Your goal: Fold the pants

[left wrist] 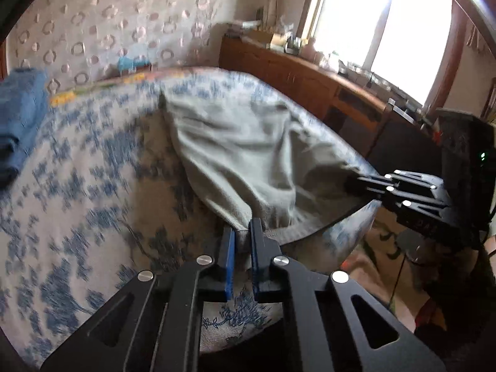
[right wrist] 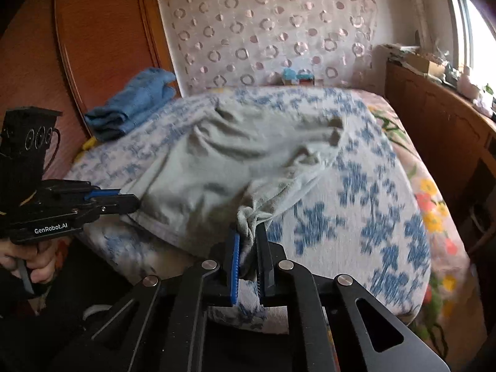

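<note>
The pants (left wrist: 248,155), pale grey-green, lay crumpled on the bed (left wrist: 77,186), over a blue-flowered cover, their near edge at the bed's foot. The left tongs (left wrist: 241,232) were clamped on that edge at one corner. The right tongs (right wrist: 249,232) were clamped on a bunched fold of the same edge at the other corner, so the hem hung stretched between them. A hand (right wrist: 34,260) gripped the left handle.

A folded blue towel (right wrist: 130,105) sat at the far left of the bed, well apart from the pants. A small blue box (right wrist: 291,76) stood against the patterned curtain (right wrist: 263,31) behind the bed. A wooden cabinet (left wrist: 294,74), crowded with clutter, ran along the window (left wrist: 387,15) side, near the bed. Nothing lay on the pants themselves.
</note>
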Demonstrator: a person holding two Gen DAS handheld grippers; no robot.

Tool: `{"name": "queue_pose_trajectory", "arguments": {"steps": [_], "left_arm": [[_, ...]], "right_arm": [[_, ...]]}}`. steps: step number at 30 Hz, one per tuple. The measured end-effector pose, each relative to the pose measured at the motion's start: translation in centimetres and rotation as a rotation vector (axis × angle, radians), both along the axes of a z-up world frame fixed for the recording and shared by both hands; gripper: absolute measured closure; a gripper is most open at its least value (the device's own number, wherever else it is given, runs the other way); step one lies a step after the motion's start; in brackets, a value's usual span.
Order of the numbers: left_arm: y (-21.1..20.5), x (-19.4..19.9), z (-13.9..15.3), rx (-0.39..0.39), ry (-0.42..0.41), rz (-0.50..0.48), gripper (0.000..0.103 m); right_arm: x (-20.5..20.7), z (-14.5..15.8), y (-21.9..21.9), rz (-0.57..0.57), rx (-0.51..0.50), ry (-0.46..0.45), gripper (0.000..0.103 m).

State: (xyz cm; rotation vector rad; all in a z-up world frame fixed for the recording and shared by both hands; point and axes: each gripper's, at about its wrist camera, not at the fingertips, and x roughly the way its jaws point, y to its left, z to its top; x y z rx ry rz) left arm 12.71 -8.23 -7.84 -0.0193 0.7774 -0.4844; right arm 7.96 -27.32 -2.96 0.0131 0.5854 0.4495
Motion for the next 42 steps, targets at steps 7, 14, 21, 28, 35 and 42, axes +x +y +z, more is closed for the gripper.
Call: {"name": "queue_pose_trajectory", "arguments": {"steps": [7,14,21,28,35,42], "left_arm": [[2.0,-1.6,7.5,-0.067,-0.140,0.004,0.094],[4.4,-3.6,14.2,-0.082,-0.294,0.041,0.094],[6.2,-2.7,17.0,-0.043,-0.378,0.087,0.094],[8.6,2.1,16.3,-0.038,-0.374,0.156,0.094],[9.3,6.0,19.1,0.003,-0.467,0.198,0.094],[9.5,6.1,13.8,0.051,-0.337,0.189,0.094]], "right_arm": [[-1.2,5.7,-0.4,0.037,0.038,-0.122,0.095],[-4.4,12.9,0.4,0.097,0.039,-0.270,0.095],[-4.8,17.6,1.7,0.127,0.044,-0.336,0.095],[-1.1,18.5,4.4,0.139,0.023,-0.339,0.095],[4.7,20.8,7.7,0.046,-0.041,-0.408,0.095],[6.1,17.3,8.9,0.056,-0.074,-0.315,0.095]]}}
